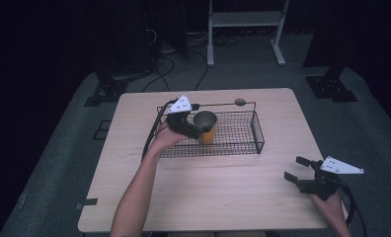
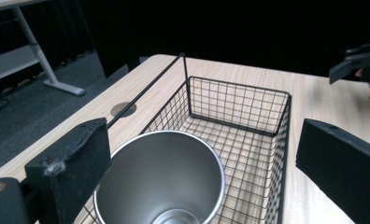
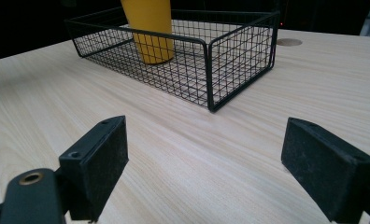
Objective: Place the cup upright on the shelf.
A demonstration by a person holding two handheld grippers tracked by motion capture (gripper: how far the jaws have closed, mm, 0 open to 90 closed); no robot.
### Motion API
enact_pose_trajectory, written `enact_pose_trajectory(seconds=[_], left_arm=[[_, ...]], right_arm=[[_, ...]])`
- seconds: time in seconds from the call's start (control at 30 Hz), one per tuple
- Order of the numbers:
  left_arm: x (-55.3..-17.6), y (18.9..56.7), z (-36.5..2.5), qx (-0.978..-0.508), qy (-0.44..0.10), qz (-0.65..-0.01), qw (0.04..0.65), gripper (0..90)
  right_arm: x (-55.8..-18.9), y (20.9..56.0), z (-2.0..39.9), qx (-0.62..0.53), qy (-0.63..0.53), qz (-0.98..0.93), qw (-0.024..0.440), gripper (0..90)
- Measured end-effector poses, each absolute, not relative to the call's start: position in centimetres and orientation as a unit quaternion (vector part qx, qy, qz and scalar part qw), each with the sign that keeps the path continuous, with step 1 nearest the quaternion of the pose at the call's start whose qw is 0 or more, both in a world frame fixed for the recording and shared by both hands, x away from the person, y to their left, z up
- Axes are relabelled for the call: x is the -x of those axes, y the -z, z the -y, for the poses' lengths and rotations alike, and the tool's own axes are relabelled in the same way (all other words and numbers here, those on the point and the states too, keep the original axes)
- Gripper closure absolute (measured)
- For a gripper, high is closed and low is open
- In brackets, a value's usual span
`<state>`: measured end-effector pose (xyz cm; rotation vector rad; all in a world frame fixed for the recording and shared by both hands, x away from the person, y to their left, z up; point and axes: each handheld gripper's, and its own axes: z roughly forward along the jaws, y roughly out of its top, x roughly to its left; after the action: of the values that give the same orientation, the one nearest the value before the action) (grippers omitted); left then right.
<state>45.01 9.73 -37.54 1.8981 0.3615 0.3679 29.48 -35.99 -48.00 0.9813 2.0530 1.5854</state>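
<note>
A yellow cup point(image 1: 206, 127) with a steel inside point(image 2: 160, 177) stands upright in the left part of a black wire basket point(image 1: 243, 148) at the middle of the table. My left gripper point(image 1: 201, 130) hangs open at the cup's rim, its jaws spread wider than the cup point(image 3: 150, 32), the left one close against the rim. In the left gripper view its jaws flank the cup from above point(image 2: 202, 140). My right gripper point(image 1: 294, 169) stands open over bare wood near the front right corner, pointing toward the basket point(image 3: 211, 70) with nothing between its jaws point(image 3: 206, 144).
The basket's thin handle bar point(image 2: 145, 88) runs along its far side. A round grommet point(image 1: 240, 102) sits in the table behind the basket. Bare tabletop point(image 1: 208, 192) spreads in front. A white frame stand point(image 1: 245, 19) and cables lie on the floor beyond.
</note>
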Motion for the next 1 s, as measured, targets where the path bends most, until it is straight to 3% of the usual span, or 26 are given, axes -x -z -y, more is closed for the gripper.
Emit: enact_pose_trajectory(seconds=[1.0], left_arm=[[-41.4,38.0,-11.2,-0.793,-0.152,-0.172,0.564,2.5]], right_arm=[[-29.5,48.0,36.0,-0.35,-0.562,-0.727,0.183,13.7]])
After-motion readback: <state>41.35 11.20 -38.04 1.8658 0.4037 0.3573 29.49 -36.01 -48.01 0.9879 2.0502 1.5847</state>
